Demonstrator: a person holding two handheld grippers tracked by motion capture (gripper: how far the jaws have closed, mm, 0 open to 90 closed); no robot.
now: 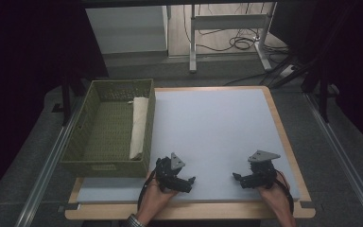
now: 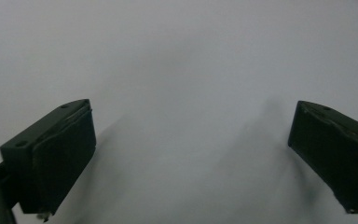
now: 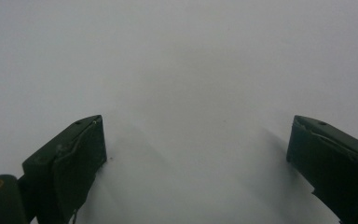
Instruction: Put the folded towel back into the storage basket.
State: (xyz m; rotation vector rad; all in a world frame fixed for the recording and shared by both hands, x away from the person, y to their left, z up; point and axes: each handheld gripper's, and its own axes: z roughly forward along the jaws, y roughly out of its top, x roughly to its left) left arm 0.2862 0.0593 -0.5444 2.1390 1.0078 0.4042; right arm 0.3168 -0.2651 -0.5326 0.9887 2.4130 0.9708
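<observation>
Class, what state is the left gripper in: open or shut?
Open. The left gripper has its two black jaws set wide apart, with bare pale table mat between them and nothing gripped.

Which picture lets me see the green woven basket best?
The high view: the green woven basket sits whole at the table's left, a folded cream cloth inside. Both gripper views face bare pale tabletop, no basket.

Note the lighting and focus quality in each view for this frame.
High view: dim, surroundings nearly black, table mat evenly lit, basket readable, no glare. Left gripper view: soft, hazy mat, left gripper jaws throw faint blurred shadows. Right gripper view: same haze, right gripper jaws slightly soft-edged.
</observation>
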